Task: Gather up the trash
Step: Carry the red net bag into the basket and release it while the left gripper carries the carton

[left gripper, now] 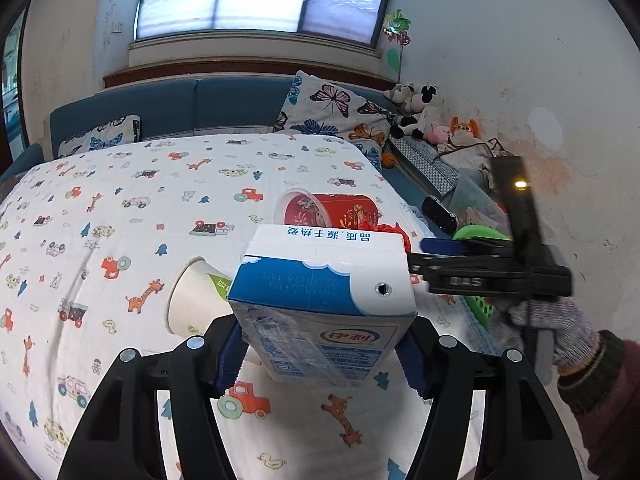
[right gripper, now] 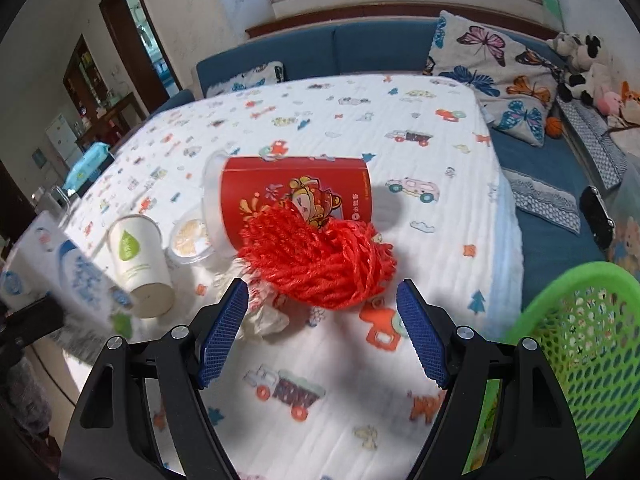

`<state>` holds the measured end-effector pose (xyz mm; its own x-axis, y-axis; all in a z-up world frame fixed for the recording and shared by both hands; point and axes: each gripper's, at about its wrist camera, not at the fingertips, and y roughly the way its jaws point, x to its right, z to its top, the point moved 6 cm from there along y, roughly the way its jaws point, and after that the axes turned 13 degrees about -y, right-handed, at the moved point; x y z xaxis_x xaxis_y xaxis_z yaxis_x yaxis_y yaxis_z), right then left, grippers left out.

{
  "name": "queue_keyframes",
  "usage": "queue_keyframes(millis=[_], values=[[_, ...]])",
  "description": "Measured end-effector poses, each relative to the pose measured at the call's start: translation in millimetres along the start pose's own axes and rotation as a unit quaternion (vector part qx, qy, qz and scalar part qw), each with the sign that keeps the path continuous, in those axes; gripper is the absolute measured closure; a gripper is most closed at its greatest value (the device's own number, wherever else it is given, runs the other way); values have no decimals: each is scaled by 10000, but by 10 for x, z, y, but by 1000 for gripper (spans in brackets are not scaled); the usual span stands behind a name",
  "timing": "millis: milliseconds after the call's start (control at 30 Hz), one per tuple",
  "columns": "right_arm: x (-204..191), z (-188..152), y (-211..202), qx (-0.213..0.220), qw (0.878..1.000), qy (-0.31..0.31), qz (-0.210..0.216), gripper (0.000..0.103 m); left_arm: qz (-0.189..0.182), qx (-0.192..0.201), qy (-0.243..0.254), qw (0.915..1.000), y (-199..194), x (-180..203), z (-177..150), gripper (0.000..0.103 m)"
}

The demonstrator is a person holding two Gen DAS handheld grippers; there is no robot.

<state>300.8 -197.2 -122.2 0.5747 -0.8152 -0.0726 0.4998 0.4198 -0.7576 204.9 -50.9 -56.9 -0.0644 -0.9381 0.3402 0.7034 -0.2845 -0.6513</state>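
Note:
My left gripper [left gripper: 322, 360] is shut on a blue-and-white milk carton [left gripper: 324, 304], held tilted above the patterned tablecloth [left gripper: 120, 200]. Behind the carton lie a red printed cup [left gripper: 332, 210] on its side and a white paper cup [left gripper: 192, 296], also tipped over. My right gripper [right gripper: 322, 332] is open and holds nothing. It hovers just short of a red string bundle [right gripper: 320, 256] that rests against the red cup [right gripper: 296, 192]. A crumpled tissue [right gripper: 264, 316] lies by its left finger. The paper cup [right gripper: 140, 264] and a small clear tub [right gripper: 188, 240] lie to the left.
A green mesh basket [right gripper: 580, 340] sits off the table's right edge. A blue sofa [right gripper: 540, 168] with butterfly pillows [right gripper: 492, 64] and plush toys [right gripper: 580, 64] runs along the back and right. A blue wipes pack [right gripper: 86, 164] lies at the table's far left.

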Motion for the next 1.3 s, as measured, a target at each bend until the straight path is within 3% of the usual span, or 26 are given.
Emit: queue_keyframes(millis=[267, 333, 433, 733, 1000, 1300], values=[[79, 41, 175, -2, 9998, 96, 192, 28, -40, -33, -12, 10000, 13, -2, -16, 41], [89, 41, 187, -18, 9996, 140, 265, 40, -57, -48, -27, 10000, 20, -7, -16, 41], [87, 15, 178, -16, 9994, 170, 295, 47, -59, -39, -20, 10000, 21, -6, -16, 41], [81, -34, -138, 280, 9990, 306, 165, 54, -127, -38, 27, 9999, 4, 62, -40, 41], [223, -226, -653, 512, 9972, 509, -178, 54, -353, -124, 228, 9990, 15, 312, -69, 41], [805, -731, -1168, 468, 9877, 1066, -1042, 52, -651, -297, 548, 9959, 134, 716, -86, 41]])
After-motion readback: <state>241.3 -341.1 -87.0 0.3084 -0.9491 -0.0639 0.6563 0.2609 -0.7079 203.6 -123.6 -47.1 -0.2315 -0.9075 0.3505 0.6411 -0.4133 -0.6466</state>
